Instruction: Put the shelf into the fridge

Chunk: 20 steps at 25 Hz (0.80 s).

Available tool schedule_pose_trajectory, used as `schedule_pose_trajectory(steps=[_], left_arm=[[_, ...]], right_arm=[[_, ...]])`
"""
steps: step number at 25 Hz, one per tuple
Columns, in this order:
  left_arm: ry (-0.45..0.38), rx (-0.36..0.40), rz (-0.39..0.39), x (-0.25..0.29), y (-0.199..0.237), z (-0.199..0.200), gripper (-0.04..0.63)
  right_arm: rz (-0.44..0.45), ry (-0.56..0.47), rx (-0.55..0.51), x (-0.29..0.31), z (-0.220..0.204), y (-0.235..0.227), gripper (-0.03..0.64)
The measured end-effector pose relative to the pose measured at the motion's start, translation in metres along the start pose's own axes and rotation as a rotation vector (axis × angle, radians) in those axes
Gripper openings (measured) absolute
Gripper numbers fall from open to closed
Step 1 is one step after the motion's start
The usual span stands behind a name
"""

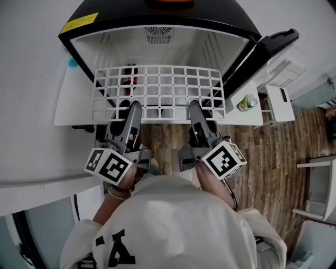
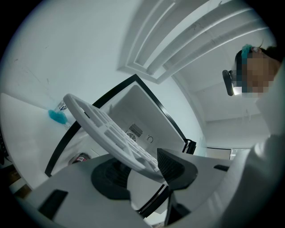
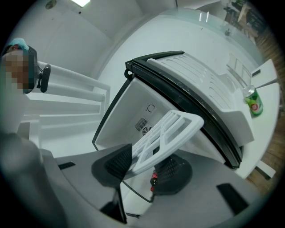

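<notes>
Head view shows your left tongs [image 1: 133,106] and right tongs [image 1: 195,106] each clamped on the shelf [image 1: 157,86] outside the fridge [image 1: 184,44]; hold it level and slide both sides in evenly.

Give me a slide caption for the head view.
Left tongs and right tongs clamp the white grid shelf at the open fridge.

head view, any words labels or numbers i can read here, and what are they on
No text reads clearly.
Yellow label on the fridge top: print too small to read.
Green can: label blurred, unreadable.
Shirt: large black print at its lower edge, partly cut off, not readable.
</notes>
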<state>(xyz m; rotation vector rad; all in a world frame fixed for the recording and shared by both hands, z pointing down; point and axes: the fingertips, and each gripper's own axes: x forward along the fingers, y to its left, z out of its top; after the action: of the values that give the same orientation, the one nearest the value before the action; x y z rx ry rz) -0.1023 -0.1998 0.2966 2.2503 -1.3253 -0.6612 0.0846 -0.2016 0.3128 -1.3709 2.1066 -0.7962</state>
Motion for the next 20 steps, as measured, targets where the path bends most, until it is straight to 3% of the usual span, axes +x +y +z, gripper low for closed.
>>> schedule_pose_trajectory(steps=[20], left_arm=[[0.007, -0.036, -0.001, 0.0059, 0.0039, -0.0017, 0.172]], right_arm=[[0.028, -0.024, -0.004, 0.0004, 0.0025, 0.0041, 0.153]])
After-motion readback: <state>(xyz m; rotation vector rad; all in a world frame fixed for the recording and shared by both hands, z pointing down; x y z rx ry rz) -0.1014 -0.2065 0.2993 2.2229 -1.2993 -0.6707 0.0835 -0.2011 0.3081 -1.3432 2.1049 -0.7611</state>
